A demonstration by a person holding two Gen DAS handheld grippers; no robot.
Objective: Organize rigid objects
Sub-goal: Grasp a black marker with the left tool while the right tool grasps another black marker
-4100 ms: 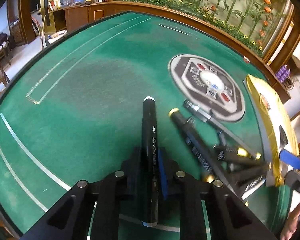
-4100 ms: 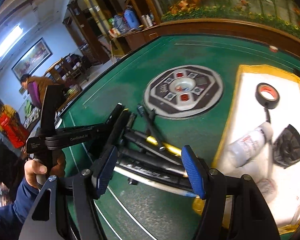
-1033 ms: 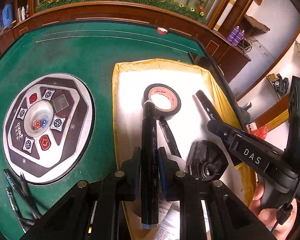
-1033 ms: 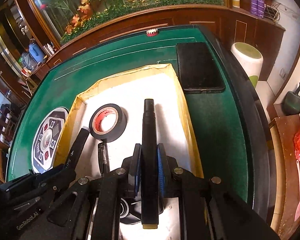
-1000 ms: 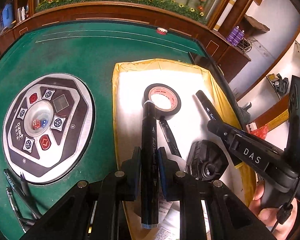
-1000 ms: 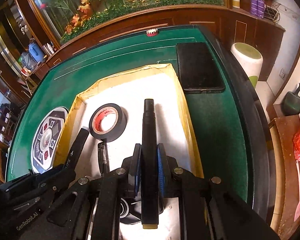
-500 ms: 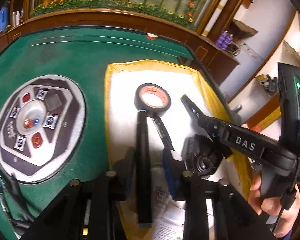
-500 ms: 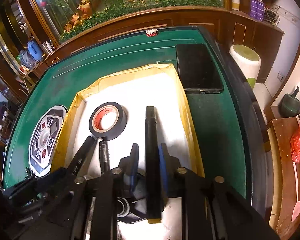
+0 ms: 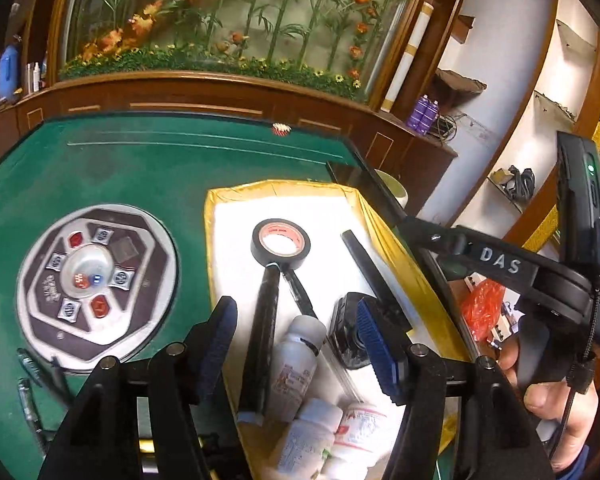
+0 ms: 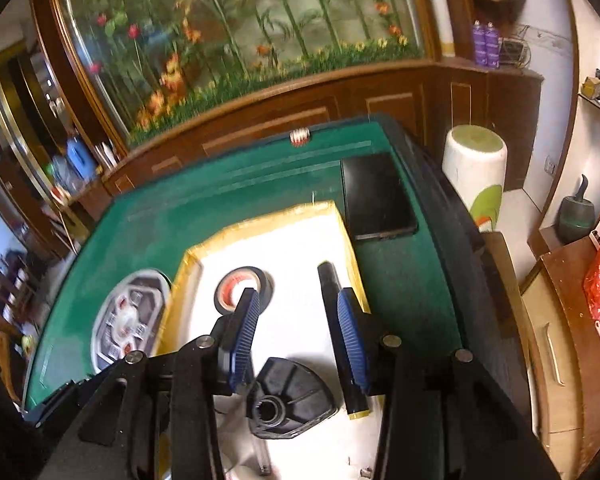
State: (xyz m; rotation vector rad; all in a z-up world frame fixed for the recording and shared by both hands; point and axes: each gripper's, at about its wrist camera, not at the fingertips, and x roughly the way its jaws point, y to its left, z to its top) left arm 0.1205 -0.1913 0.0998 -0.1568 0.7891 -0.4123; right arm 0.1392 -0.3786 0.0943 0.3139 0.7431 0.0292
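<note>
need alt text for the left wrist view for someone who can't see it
The left gripper, jaws opening, hangs over a yellow-rimmed white tray on a green table, a black marker lying loose below it. The tray also holds black tape, white bottles and another marker. The right gripper's body crosses the right side.

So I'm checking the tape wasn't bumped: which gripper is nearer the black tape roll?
Left, as far as I can tell. The left gripper hangs just short of the tape roll; the right gripper sits beside it, further right.
</note>
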